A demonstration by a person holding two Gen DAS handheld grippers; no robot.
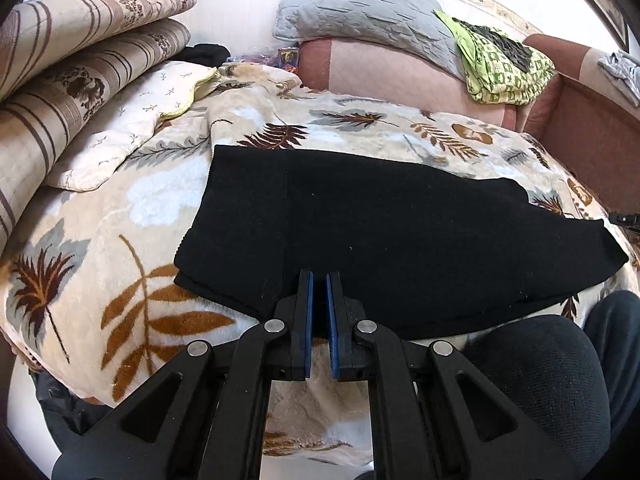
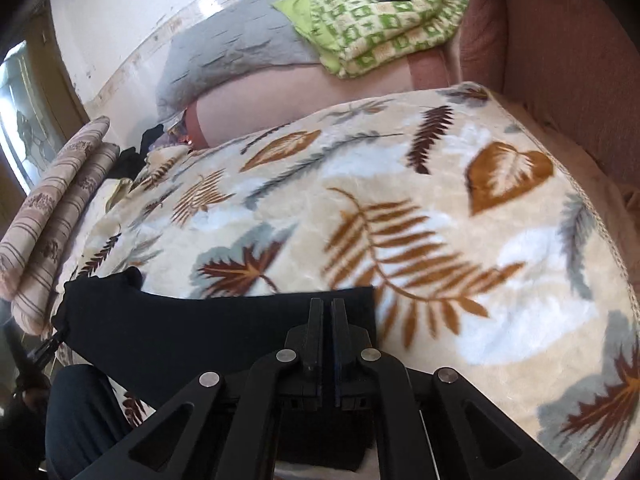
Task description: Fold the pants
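black pants (image 1: 380, 236) are lying folded on the leaf-print blanket (image 1: 120, 216); left gripper (image 1: 319, 280) is sitting pressed together over the near hem; right gripper (image 2: 327, 306) is looking clamped on pants fabric, though it's blurry

Both grippers (image 1: 319, 276) (image 2: 327, 302), jaws seemingly closed.

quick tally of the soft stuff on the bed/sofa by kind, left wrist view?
Black folded pants: 1
Striped brown-beige bolster cushions: 2
Pillows, grey quilted and white sprig-print: 2
Blankets, leaf-print plush and green checked folded: 2
Total: 7

Right tongs (image 2: 327, 304) — seemingly pinching black pants (image 2: 200, 332)
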